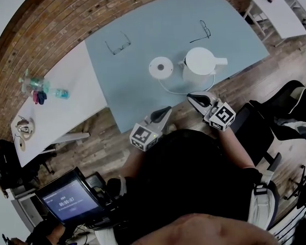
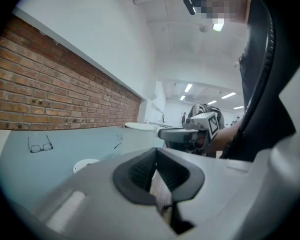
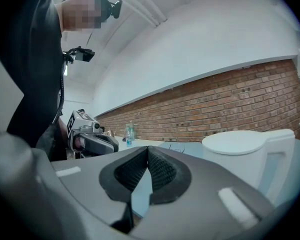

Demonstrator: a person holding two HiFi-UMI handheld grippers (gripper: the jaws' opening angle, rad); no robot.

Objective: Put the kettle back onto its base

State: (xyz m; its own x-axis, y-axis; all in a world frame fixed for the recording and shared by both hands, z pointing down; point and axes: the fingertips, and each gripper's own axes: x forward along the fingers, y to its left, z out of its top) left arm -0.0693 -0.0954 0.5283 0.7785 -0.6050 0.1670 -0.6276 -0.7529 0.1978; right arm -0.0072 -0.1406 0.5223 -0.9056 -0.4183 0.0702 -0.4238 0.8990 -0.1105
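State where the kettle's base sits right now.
In the head view, the round white base lies on the blue table, just left of the kettle and apart from it.

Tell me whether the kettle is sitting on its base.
No, the kettle stands on the table beside its round base, which has nothing on it.

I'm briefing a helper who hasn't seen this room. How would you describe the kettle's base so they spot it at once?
On the pale blue table by the brick wall, a white kettle stands near the front edge. The base lies just left of it, not touching. It is the only flat white disc, with a cord trailing from it.
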